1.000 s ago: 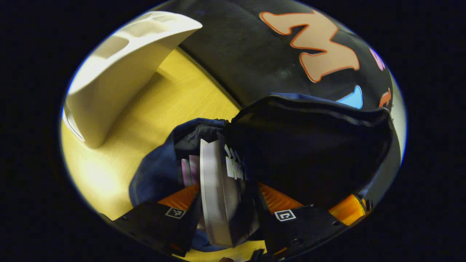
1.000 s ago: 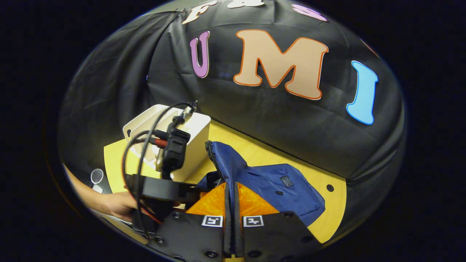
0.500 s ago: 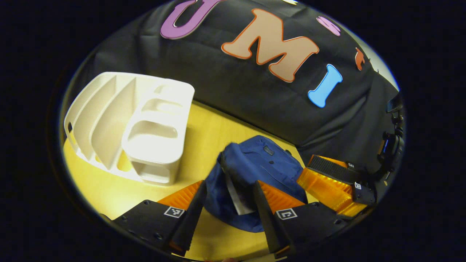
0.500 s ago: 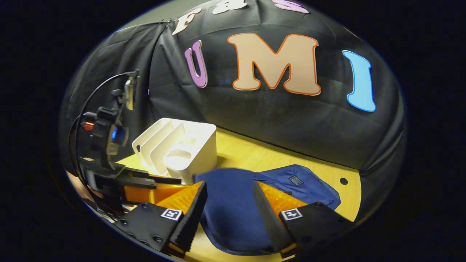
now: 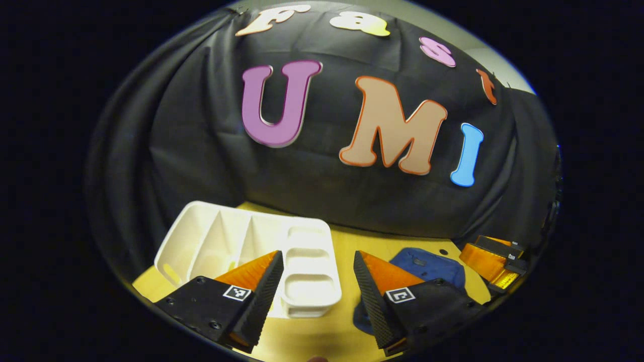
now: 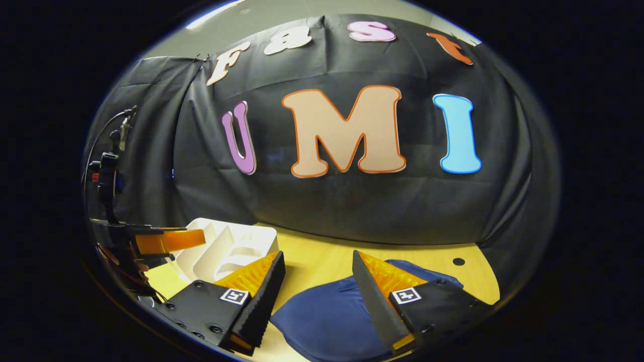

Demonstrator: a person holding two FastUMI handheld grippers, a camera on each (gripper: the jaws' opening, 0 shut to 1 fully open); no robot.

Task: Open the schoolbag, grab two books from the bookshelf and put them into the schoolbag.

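While both tongs hang spread apart and gripping nothing, the left tongs [image 5: 314, 286] sit above the white shelf [image 5: 251, 241] and the right tongs [image 6: 317, 291] sit above the blue bag [image 6: 327, 317], each raised off the yellow counter [image 6: 322, 251]. The bag lies flat on the counter to the right of the shelf, between it and the counter's right edge; in the right gripper view its long axis runs from near the tongs away toward the far right, and I cannot tell which end carries the opening, or whether the zip is shut. The shelf's slots, seen from the left gripper view, look bare, with no book standing in them, so the loading seems done, though the bag's inside is hidden. The risk I judge from here is mostly in the parting: either pair of tongs dropping low could snag the loose cloth and drag the bag toward the counter's edge, or knock the light shelf askew. If the mouth is unzipped, a tug on the limp fabric could also let a book slide out.
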